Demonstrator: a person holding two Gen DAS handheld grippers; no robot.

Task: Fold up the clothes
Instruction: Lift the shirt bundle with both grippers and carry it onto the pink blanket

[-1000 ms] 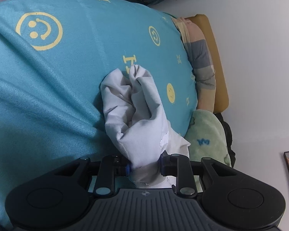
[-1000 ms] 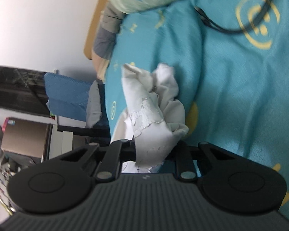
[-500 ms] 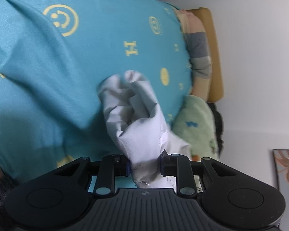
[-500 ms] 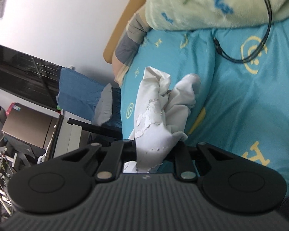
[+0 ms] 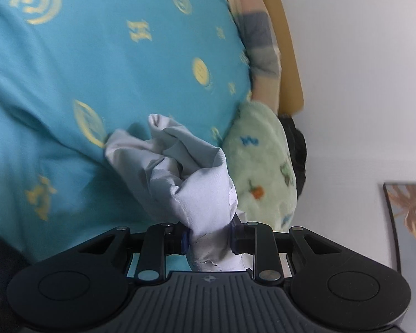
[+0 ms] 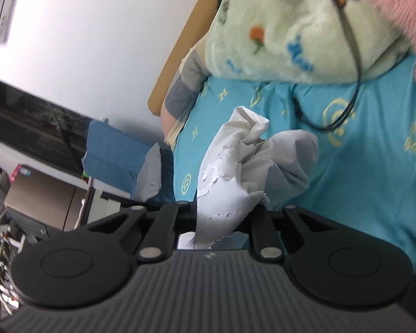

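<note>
A white garment (image 5: 185, 177) is bunched up and held off the teal bedspread (image 5: 97, 63). My left gripper (image 5: 209, 240) is shut on one wad of it; the cloth bulges out ahead of the jaws and hides the fingertips. My right gripper (image 6: 222, 219) is shut on another part of the white garment (image 6: 246, 166), which shows a cracked white print and hangs crumpled over the teal bedspread (image 6: 360, 166).
A pale green fleece blanket (image 5: 260, 166) lies at the bed's head, also in the right wrist view (image 6: 291, 22), with a black cable (image 6: 352, 63) over it. A striped pillow (image 5: 260, 44) and wooden headboard (image 5: 288, 55) stand by the white wall. A blue chair (image 6: 111, 155), a box and shelves are beside the bed.
Both grippers have risen and tilted toward the head of the bed with the white garment still clamped. The green blanket and wall now fill more of both views.
</note>
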